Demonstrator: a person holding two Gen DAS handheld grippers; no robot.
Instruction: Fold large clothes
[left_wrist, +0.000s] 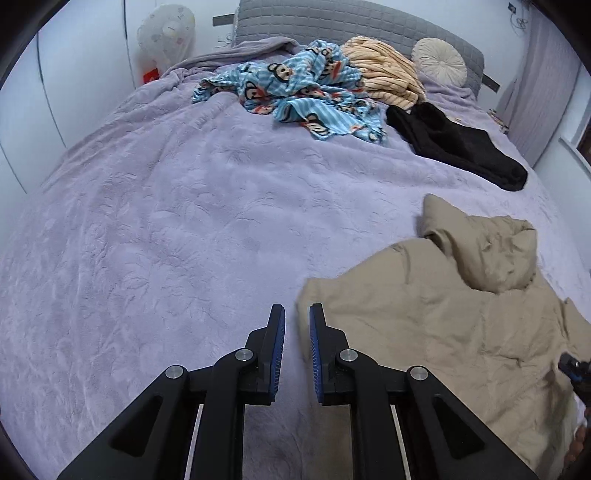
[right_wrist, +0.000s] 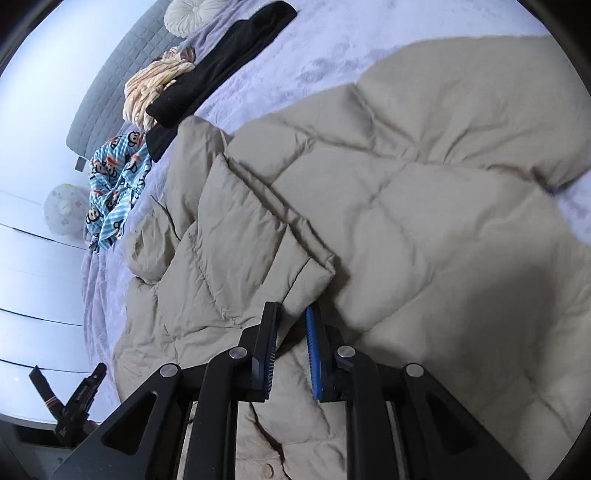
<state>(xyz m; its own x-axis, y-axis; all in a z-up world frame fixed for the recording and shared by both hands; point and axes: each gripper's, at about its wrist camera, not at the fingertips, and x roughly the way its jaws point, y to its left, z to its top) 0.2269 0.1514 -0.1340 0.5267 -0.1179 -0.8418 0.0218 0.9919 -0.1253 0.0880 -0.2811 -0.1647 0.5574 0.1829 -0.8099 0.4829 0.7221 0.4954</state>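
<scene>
The beige quilted puffer jacket with hood lies spread on the bed with the lavender plush blanket, near the bed's foot, with its hood pointing toward the headboard. Judged from its stitched, puffed panels, the garment is light for its bulk, soft, springy and compressible. The smooth shell is probably slippery, so a shallow pinch may slide off. Take hold at a hem, a cuff or a seam line, where the layers are thinnest and a stitched edge stops the cloth from pulling out.

The right gripper stands with its jaws nearly closed, and the end of a folded panel or sleeve sits in the narrow gap; whether the pads actually clamp it cannot be told. The left gripper hangs over bare blanket just beside the jacket's edge, its jaws nearly closed on nothing.

The blanket is deep-piled and yielding, so it gives no firm backing for pressing creases. Farther up the bed lie a blue striped monkey-print cloth, a cream striped fleece, a black garment and a round white cushion, all well apart from the jacket. A grey quilted headboard and white walls enclose the space.
</scene>
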